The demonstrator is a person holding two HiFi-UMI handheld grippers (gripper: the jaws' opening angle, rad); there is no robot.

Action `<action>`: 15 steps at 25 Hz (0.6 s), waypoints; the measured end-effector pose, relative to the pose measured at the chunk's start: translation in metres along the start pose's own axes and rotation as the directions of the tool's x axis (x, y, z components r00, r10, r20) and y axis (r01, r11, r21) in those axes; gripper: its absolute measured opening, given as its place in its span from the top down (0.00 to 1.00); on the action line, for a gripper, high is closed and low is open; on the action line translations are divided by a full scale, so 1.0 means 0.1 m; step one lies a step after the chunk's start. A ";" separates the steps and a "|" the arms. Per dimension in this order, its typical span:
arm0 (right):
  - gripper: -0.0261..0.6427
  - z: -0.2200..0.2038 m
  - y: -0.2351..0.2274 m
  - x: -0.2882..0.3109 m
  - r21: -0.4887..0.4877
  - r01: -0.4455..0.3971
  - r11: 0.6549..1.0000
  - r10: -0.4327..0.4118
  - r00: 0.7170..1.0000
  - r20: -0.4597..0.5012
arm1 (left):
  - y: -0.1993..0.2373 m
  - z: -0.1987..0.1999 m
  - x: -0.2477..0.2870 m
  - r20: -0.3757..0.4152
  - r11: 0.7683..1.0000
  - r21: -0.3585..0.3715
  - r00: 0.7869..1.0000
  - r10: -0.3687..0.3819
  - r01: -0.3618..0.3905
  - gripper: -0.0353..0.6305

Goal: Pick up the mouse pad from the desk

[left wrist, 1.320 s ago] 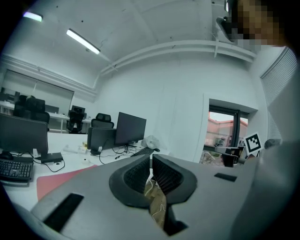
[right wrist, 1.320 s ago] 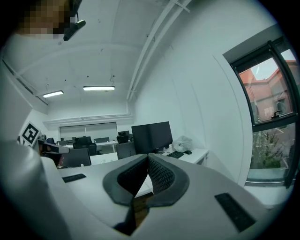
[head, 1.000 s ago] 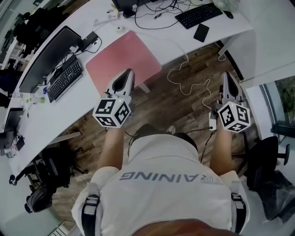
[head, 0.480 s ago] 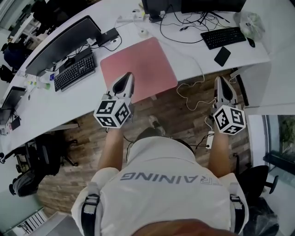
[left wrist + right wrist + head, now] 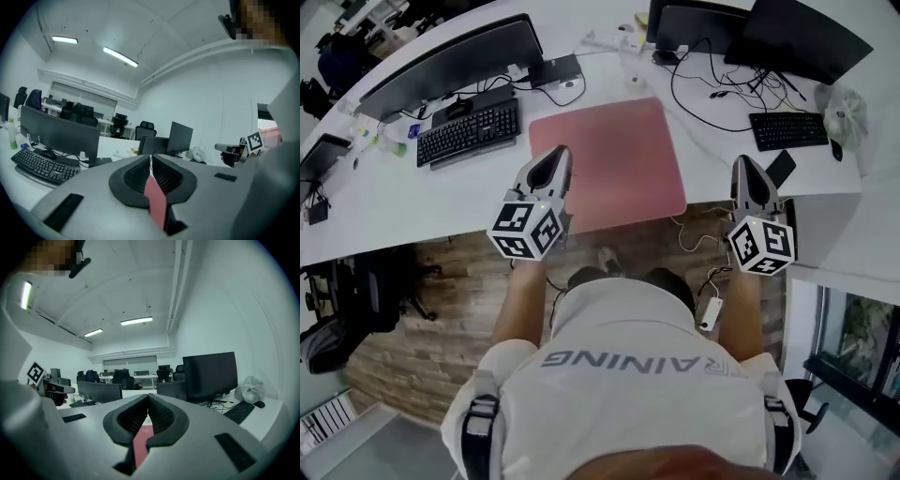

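Note:
A large pink mouse pad [image 5: 607, 171] lies flat on the white desk [image 5: 441, 202], its near edge at the desk's front edge. My left gripper [image 5: 559, 154] hovers over the pad's left edge, jaws shut and empty. To the right of the pad, my right gripper [image 5: 743, 167] hangs over the desk's front edge, also shut with nothing in it. In the left gripper view the pink pad [image 5: 154, 199] shows through the gap behind the closed jaws. A strip of the pad [image 5: 139, 442] shows the same way in the right gripper view.
A black keyboard [image 5: 469, 132] and a wide monitor [image 5: 450, 64] stand left of the pad. Two dark monitors [image 5: 750, 37], tangled cables [image 5: 712, 80], a second keyboard [image 5: 789, 130], a phone [image 5: 780, 168] and a bag [image 5: 844, 112] fill the right. Wooden floor [image 5: 422, 319] lies below.
The view has swung, so the desk now lies squarely ahead and closer. Both grippers have come up to the desk's front edge, the left one over the pad. Both jaws stayed shut.

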State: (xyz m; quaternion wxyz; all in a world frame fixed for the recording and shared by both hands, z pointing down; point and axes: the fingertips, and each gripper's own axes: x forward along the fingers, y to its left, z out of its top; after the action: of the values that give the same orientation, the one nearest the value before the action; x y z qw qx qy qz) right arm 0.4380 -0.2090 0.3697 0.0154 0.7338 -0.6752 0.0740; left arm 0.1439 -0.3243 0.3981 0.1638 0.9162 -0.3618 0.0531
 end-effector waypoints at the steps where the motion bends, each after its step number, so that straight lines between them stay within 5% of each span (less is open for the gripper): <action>1: 0.93 -0.01 0.06 0.10 0.000 -0.016 1.000 0.016 1.000 -0.007 | 0.10 0.03 -0.01 0.006 1.000 -0.003 1.000 0.016 -0.016 0.88; 15: 0.93 -0.13 0.61 1.29 -0.015 -0.239 0.971 0.237 0.967 -0.097 | 0.97 0.11 -0.28 0.039 0.962 -0.085 0.964 0.262 -0.258 0.88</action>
State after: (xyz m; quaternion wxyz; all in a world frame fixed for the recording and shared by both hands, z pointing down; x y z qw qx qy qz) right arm 0.3861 -0.3405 0.3944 0.0479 0.6428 -0.7578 0.1011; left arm 0.0572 -0.3767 0.4073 0.1824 0.8547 -0.4846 0.0370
